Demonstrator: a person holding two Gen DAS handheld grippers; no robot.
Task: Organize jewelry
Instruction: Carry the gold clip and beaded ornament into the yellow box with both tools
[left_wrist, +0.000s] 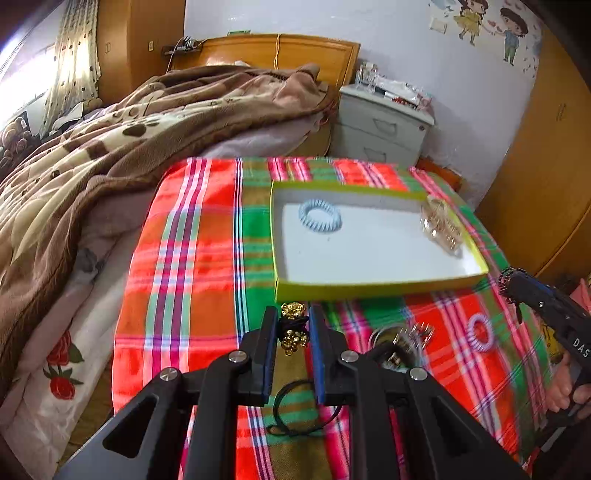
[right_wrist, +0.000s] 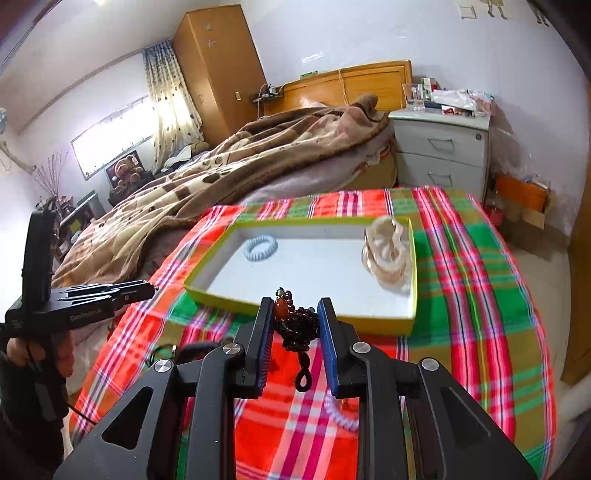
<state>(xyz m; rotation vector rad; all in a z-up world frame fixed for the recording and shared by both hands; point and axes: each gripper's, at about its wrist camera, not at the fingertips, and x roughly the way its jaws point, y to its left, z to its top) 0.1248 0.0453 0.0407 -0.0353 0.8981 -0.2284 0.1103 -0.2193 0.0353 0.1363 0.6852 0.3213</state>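
Two grippers work over a plaid cloth (left_wrist: 184, 258) spread beside a bed (left_wrist: 110, 140) with a brown blanket. On the cloth sits a shallow tray (left_wrist: 369, 286) with a yellow-green rim and white floor. Inside it, a blue coil tie (left_wrist: 320, 215) lies near the far left corner, and a pale gold bracelet pile (left_wrist: 441, 225) rests against the right wall. The left gripper (left_wrist: 293, 326) is clenched on a gold bead piece (left_wrist: 293, 325) with a black cord, held just short of the tray's near wall; the cord loops down behind the fingers. The right gripper (right_wrist: 295, 325) grasps a dark bead string (right_wrist: 299, 328) with an orange stone, also near the tray's front edge, its tassel loop hanging below. Still on the cloth are a pink coil tie (left_wrist: 480, 331) and a clear clip (left_wrist: 410, 338) beside a metal ring.
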